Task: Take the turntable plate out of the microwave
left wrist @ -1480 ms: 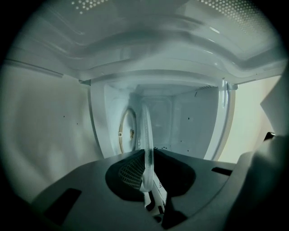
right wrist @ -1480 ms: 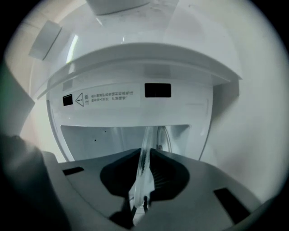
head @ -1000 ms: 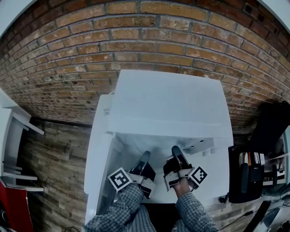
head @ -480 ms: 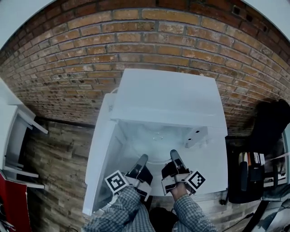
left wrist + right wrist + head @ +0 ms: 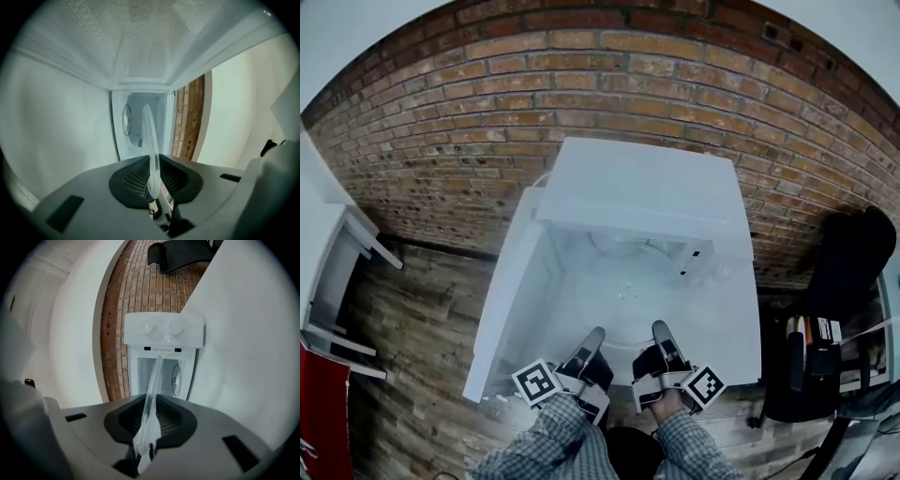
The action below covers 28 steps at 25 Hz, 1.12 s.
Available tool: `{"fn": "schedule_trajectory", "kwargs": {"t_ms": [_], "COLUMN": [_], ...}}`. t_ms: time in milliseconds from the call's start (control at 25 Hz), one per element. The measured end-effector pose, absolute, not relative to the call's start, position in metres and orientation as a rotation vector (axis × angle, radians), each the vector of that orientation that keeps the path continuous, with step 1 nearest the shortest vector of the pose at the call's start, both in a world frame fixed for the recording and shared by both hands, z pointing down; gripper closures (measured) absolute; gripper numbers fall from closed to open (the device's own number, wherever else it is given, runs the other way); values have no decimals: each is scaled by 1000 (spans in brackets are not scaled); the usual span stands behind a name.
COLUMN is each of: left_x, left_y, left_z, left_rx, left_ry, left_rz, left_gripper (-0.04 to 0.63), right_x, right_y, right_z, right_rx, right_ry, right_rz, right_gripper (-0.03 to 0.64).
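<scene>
Rough red-brown brick wall [image 5: 487, 112] runs across the whole back, with a grey-brown wood plank floor [image 5: 412, 319] below it. White shelf unit [image 5: 333, 262] off on the left, black office chair [image 5: 848, 272] on the right. Lighting's pretty even.

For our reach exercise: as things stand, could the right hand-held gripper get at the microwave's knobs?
Probably not: the right hand-held gripper is shut on the turntable plate and would have to release it before reaching the knobs.
</scene>
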State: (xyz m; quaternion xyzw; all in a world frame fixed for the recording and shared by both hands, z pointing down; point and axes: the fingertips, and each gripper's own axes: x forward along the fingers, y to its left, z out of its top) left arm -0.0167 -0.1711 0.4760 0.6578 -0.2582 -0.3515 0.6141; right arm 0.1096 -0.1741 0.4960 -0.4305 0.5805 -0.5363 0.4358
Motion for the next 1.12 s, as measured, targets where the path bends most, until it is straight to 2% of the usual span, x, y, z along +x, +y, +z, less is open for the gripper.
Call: {"fn": "schedule_trajectory", "kwargs": {"t_ms": [800, 1120], "left_x": [-16, -29], "left_y": [-12, -4], "left_z": [423, 406], "left_rx": [1534, 1552], "left_ry": [-571, -550], "left_rz": [-894, -877], "left_gripper": [541, 540], "right_x": [110, 98], "right_y": [-23, -11], "right_z": [441, 425], "right_rx": [-990, -1005], "right_ry": [1527, 1528], "right_rz": [-1283, -1255], "right_gripper": [557, 551]}}
